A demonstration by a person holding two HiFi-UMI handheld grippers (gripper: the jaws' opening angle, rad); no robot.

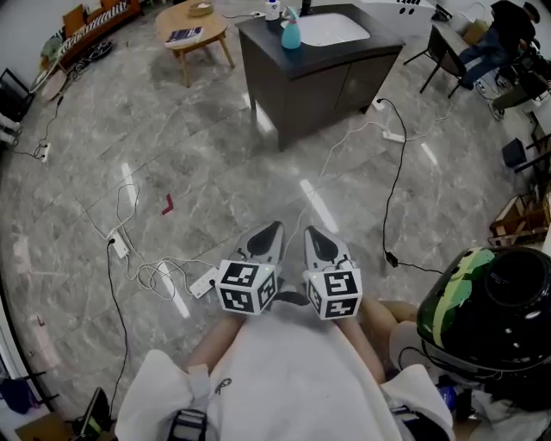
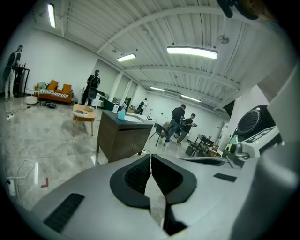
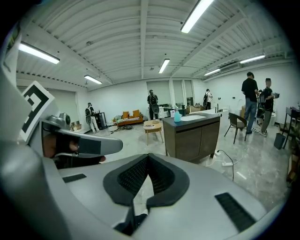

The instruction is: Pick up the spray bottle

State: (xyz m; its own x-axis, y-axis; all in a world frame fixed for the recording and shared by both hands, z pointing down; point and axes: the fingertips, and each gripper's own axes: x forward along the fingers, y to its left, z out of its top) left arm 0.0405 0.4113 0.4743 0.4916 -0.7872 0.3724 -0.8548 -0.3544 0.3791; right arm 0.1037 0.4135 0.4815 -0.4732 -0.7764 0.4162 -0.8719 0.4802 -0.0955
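Teal spray bottle (image 1: pixel 291 33) on dark cabinet (image 1: pixel 327 86), well apart from my left gripper (image 1: pixel 269 234) and right gripper (image 1: pixel 317 241): both clenched, empty.

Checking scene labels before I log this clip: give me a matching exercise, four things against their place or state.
1 spray bottle
2 round wooden table
3 right gripper
4 white power strip

A on the floor beside the left gripper
B jaws shut, nothing between them
C on the dark cabinet, next to the sink
D left of the cabinet, head view

Pairs: 1-C, 2-D, 3-B, 4-A
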